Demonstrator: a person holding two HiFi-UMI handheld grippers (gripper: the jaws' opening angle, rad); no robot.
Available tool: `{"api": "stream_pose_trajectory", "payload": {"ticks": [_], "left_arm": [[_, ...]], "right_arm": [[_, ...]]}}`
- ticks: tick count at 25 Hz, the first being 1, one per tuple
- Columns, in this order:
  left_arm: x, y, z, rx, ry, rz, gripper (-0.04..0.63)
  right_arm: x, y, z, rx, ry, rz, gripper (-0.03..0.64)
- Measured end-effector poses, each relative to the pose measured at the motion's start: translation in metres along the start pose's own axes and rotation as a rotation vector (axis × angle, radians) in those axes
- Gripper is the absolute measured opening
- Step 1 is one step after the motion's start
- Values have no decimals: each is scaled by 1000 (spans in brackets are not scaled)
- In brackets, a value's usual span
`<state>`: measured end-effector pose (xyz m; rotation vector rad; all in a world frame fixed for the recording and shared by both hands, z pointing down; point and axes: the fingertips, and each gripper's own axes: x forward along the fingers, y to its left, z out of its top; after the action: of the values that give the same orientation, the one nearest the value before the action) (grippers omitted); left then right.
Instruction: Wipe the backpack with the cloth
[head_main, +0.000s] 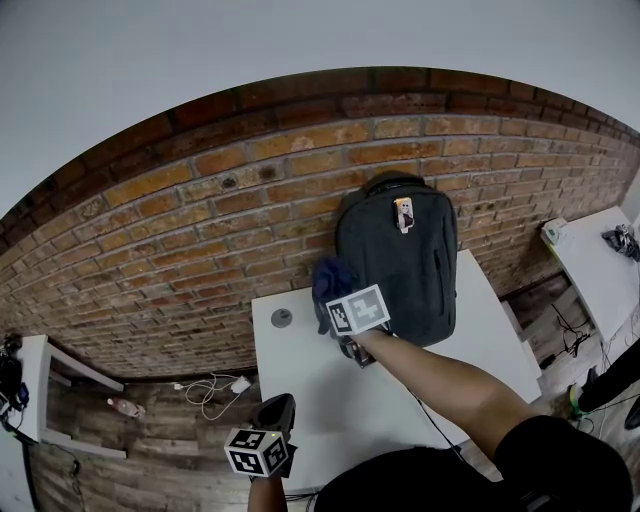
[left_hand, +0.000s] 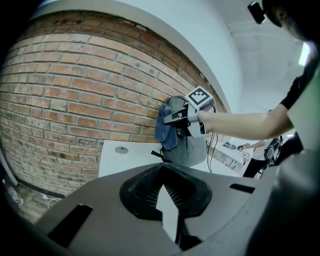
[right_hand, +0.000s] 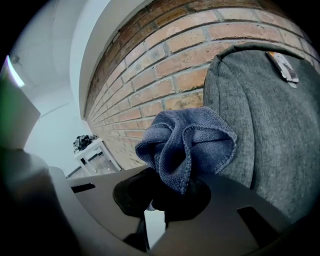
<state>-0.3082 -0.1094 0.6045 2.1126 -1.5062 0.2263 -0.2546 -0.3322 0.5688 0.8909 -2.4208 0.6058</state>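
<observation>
Nearest the lens, the right gripper (right_hand: 159, 204) has its jaws closed on a blue, nubbly microfibre cloth (right_hand: 187, 142). Only a lower fold is pinched, and the rest billows up and forward of the jaws in loose loops. Just ahead of those jaws and to their right stands the dark grey fabric backpack (right_hand: 270, 130), upright, with its back toward the red brick wall (head_main: 200, 200). The cloth sits at the pack's upper left flank and seems to touch it there, though the exact contact is hard to read. A small pale tag (head_main: 404, 214) hangs near the top of the pack, above and to the right of the jaws. Beneath them lies the white table (head_main: 330, 390), with a round grey grommet (head_main: 282, 318) off to their left.

The left gripper (left_hand: 165, 192) is held low and well back from the pack. Its jaws are together with nothing between them, pointing toward the pack from across the table.

I judge the wipe to be at or near its start. The grip on the cloth is slim, so drag against the coarse fabric could pull the fold free. The pack has nothing bracing it, so a sideways push high up could tip or skid it. A loose loop could also snag on the tag.
</observation>
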Motion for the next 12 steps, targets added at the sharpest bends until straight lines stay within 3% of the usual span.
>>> {"api": "stream_pose_trajectory", "payload": {"ticks": [12], "left_arm": [[-1,-4,-5,13,25,1,-6]], "right_arm": [[2,9,-85,-18,113,34,38]]}}
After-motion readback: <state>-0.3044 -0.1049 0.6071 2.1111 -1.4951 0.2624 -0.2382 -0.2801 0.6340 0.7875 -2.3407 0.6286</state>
